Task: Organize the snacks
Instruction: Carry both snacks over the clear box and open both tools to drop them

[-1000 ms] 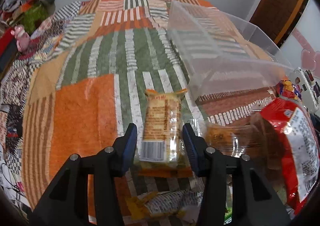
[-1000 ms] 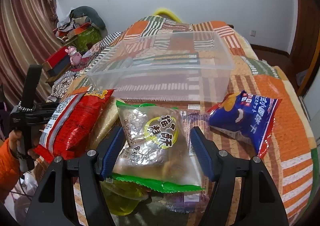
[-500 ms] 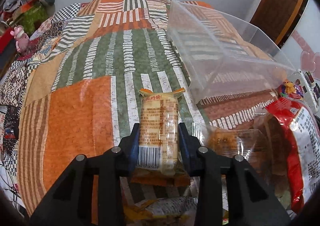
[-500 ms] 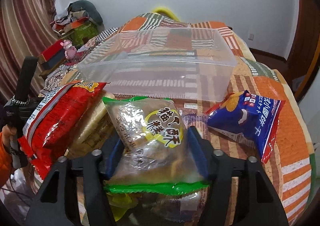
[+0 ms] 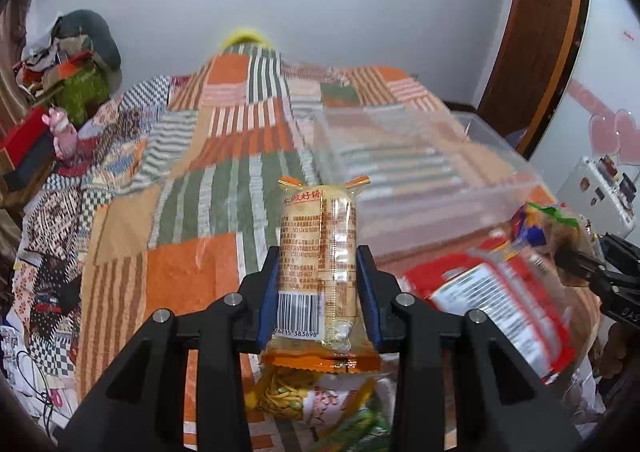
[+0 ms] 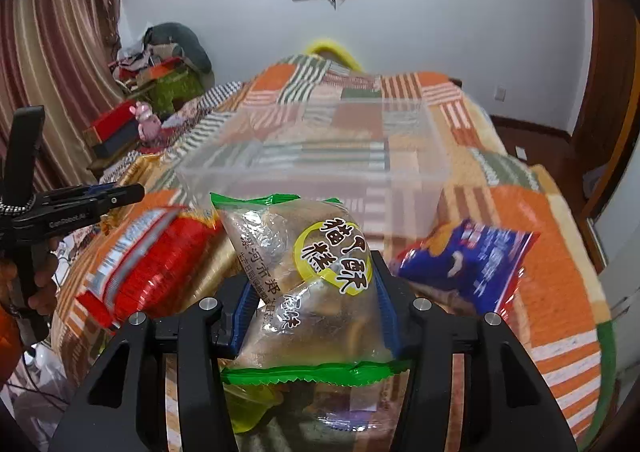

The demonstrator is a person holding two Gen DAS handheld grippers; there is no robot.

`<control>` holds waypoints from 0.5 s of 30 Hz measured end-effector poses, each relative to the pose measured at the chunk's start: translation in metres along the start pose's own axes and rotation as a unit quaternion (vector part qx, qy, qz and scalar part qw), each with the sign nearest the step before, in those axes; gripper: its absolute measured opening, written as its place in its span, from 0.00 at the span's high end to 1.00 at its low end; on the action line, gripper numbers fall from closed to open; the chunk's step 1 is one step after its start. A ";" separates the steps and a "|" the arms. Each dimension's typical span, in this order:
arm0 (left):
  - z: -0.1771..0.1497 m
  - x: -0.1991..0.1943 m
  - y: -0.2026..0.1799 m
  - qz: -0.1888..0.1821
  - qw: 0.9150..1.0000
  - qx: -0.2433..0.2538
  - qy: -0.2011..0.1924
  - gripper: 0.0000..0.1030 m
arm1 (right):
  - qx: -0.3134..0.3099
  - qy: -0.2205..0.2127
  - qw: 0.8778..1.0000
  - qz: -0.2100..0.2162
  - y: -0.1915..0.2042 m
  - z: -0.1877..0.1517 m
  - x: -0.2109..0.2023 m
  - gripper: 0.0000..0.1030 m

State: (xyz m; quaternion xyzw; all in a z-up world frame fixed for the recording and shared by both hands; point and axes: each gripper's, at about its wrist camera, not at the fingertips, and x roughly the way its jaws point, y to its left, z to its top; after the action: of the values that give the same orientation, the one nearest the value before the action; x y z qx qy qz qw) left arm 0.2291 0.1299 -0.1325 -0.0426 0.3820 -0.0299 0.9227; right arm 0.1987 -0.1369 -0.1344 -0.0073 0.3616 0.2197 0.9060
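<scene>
Left wrist view: my left claw (image 5: 318, 292) is clamped on the tall orange-trimmed clear cracker pack (image 5: 318, 256), centre frame, held clear of the patchwork bed quilt (image 5: 192, 272). The clear plastic bin (image 5: 420, 172) sits upper right.

Right wrist view: my right claw (image 6: 312, 312) is closing on the green-edged clear pastry bag (image 6: 304, 276), pads already pressing it.

Step, I judge: pickup. Next: carry both over the bin rim, then release.

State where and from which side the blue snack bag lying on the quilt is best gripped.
Grip the blue snack bag across its puffed middle, coming from above. It lies flat on the quilt, apart from the clear plastic bin, its crimped ends probably too thin and slippery.
</scene>
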 end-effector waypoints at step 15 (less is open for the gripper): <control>0.046 -0.017 -0.038 -0.021 0.999 0.002 -0.044 0.65 | -0.028 -0.083 0.996 -0.022 -0.003 0.050 -0.014 0.54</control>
State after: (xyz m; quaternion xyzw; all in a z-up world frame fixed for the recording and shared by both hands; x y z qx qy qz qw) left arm 0.2487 0.0960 -0.0846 -0.0496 0.3402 -0.0483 0.9378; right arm 0.2237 -0.1370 -0.0884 -0.0221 0.2787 0.2090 0.9371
